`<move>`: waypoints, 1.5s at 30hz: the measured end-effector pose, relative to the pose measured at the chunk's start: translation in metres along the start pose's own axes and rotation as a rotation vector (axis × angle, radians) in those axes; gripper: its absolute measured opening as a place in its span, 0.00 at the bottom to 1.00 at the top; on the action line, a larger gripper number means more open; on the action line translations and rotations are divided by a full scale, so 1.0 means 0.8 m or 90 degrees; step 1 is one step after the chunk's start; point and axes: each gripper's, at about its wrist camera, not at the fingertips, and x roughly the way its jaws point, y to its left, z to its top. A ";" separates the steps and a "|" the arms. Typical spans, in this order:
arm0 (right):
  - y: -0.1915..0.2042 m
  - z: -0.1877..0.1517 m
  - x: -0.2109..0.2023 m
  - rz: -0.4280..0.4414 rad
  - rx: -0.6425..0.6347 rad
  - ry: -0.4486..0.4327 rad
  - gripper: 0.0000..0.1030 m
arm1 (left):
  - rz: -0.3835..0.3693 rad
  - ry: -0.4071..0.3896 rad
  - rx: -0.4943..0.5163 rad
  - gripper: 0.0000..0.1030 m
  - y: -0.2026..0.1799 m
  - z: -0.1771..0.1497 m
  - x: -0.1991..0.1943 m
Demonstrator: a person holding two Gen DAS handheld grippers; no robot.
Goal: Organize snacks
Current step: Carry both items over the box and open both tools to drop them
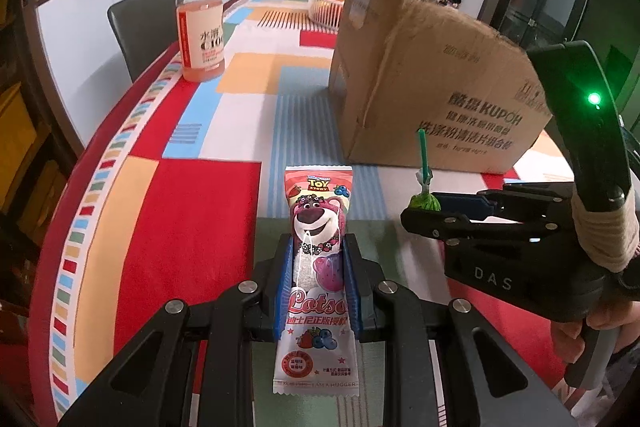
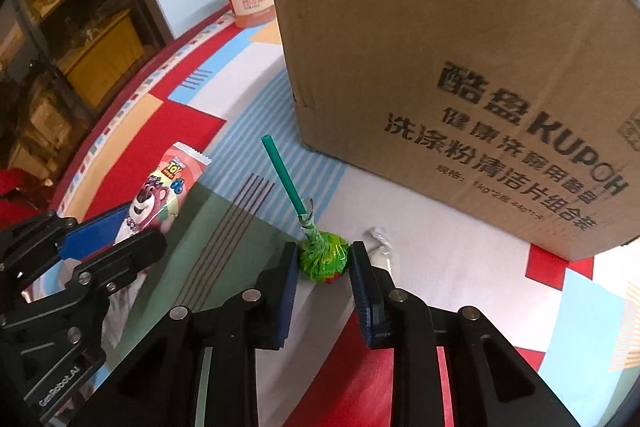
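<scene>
Between the blue pads of the left gripper (image 1: 318, 267) sits a snack packet (image 1: 318, 267), pinched across its middle with its sealed ends sticking out past the jaws front and back, probably so it stays flat and can be carried without crumpling. Its wrapper reads "TOY STORY" at the top, "Lotso" across the pink bear picture, and "I AM A HUGGER" along the bottom seal. Just to the right, the right gripper (image 2: 324, 263) has its jaws closed in on the green wrapped head of a lollipop (image 2: 323, 261), the pads at either side of it, while the green stick slants up and away ahead of the jaws (gripping the round head rather than the thin stick looks like the steadier hold). A small white wrapped sweet (image 2: 378, 247) lies on the tablecloth (image 2: 460, 267) just beyond the right pad. Ahead of both jaws stands a cardboard box (image 2: 460, 67), printed "KUPOH" with a stamped date, likely where the snacks are meant to go. Farther off to the left is a bottle (image 1: 200, 23) labelled "C100", holding some pink drink.
</scene>
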 end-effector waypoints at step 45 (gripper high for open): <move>-0.129 0.083 -0.228 -0.050 0.125 -0.310 0.26 | -0.036 -0.190 0.165 0.23 -0.136 0.220 -0.059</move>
